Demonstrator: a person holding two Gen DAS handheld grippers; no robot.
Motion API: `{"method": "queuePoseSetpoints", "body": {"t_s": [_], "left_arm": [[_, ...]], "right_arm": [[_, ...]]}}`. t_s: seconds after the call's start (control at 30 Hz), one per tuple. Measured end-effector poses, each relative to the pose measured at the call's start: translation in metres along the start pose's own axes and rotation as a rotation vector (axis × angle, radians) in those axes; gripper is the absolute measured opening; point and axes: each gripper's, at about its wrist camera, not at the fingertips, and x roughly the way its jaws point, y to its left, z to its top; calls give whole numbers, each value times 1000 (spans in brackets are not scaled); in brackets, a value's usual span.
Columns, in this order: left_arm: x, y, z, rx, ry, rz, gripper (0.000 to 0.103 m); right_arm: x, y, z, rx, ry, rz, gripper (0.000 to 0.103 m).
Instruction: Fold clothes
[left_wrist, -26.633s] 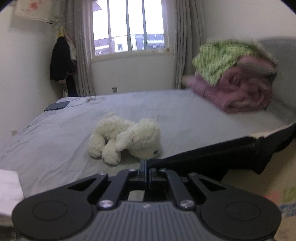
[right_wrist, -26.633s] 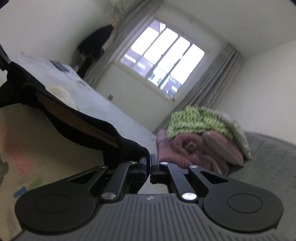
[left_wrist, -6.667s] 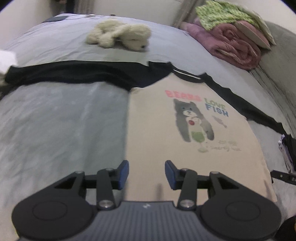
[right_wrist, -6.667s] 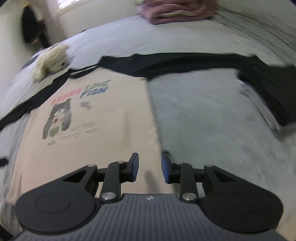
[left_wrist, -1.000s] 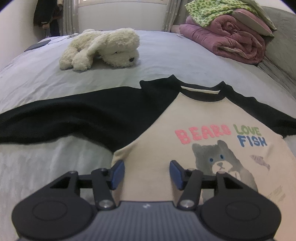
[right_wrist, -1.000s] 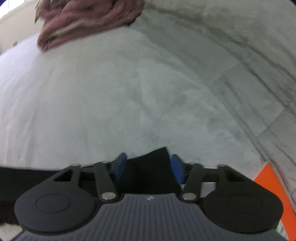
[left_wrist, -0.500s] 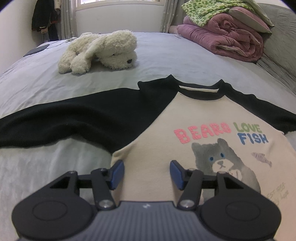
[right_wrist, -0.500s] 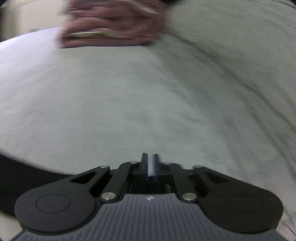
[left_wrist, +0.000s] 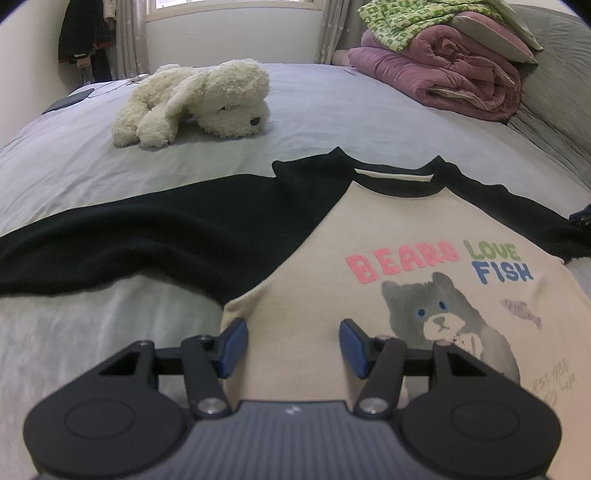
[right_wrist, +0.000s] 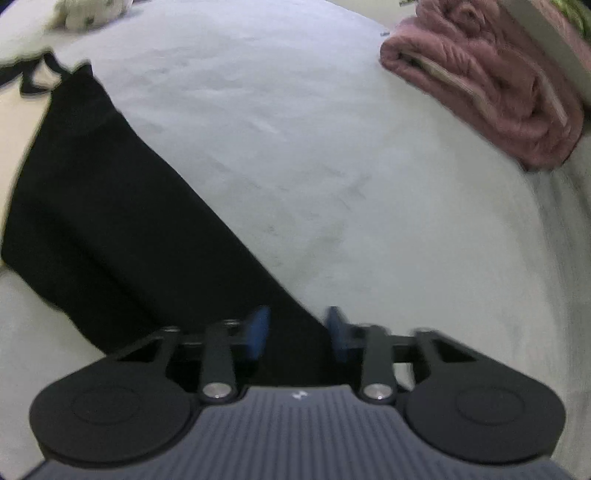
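Observation:
A cream shirt (left_wrist: 369, 236) with black sleeves and a bear print lies face up on the grey bed (left_wrist: 74, 155). Its left black sleeve (left_wrist: 166, 236) stretches out flat to the left. My left gripper (left_wrist: 291, 341) is open and empty, hovering over the shirt's body near the left armpit. In the right wrist view the right black sleeve (right_wrist: 110, 221) lies on the bed and runs down between the fingers. My right gripper (right_wrist: 295, 330) is open around the sleeve's end, with the picture blurred.
A white plush dog (left_wrist: 199, 99) lies on the bed beyond the shirt. A pile of pink and green folded quilts (left_wrist: 443, 62) sits at the back right, also in the right wrist view (right_wrist: 491, 81). A dark flat object (left_wrist: 68, 101) lies at the far left.
My right gripper was shut half a second ago and now stands open over the right sleeve, and its view has swung left. My left gripper has barely moved.

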Motion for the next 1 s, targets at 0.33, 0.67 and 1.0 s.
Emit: {"method": "queuePoseSetpoints", "body": {"t_s": [0.33, 0.67, 1.0], "left_arm": [[-1, -3, 0, -36, -36, 40, 54], [-4, -2, 2, -43, -52, 38, 55], [-6, -3, 3, -44, -60, 26, 55]], "right_arm": [[-8, 13, 13, -92, -86, -225, 0], [28, 39, 8, -207, 46, -375, 2], [-22, 77, 54, -153, -208, -68, 59]]}}
